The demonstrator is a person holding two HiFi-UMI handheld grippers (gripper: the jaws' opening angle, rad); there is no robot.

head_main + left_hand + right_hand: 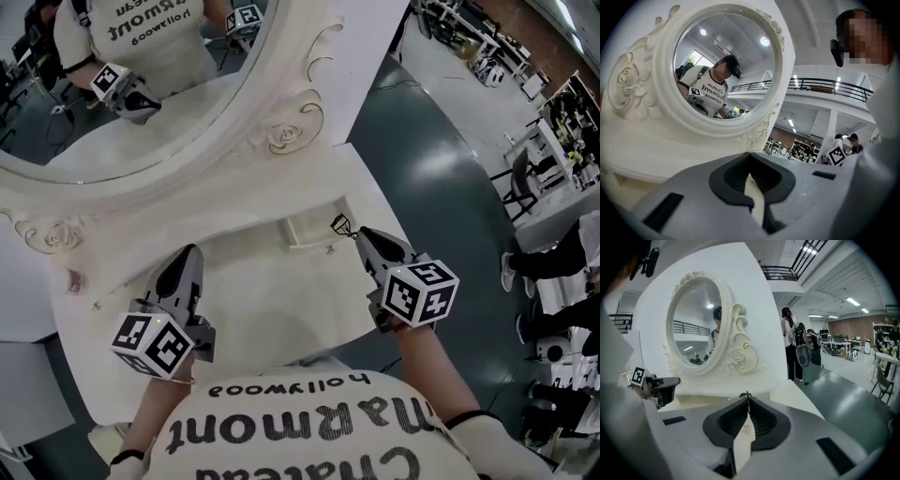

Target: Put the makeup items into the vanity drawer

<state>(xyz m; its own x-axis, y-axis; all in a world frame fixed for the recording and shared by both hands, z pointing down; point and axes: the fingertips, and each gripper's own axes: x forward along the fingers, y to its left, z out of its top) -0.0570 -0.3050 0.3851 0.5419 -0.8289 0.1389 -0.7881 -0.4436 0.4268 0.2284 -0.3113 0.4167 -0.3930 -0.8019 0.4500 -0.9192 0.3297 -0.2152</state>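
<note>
My right gripper [362, 234] is shut on a small dark metal eyelash curler [339, 223], whose loop sticks out past the jaw tips. In the right gripper view only a thin metal sliver of the curler [748, 395] shows at the tip of the right gripper [748, 401]. It hangs just right of a small open drawer [302, 232] at the back of the white vanity top [272, 305]. My left gripper [190, 251] hovers over the left of the top, shut and holding nothing. In its own view the left gripper [750, 161] points at the mirror.
A big oval mirror [112, 94] in a carved white frame rises behind the vanity top. A small pink item [73, 277] and a thin stick [105, 300] lie at the far left. Dark floor [441, 187] drops away to the right, where a person [790, 345] stands.
</note>
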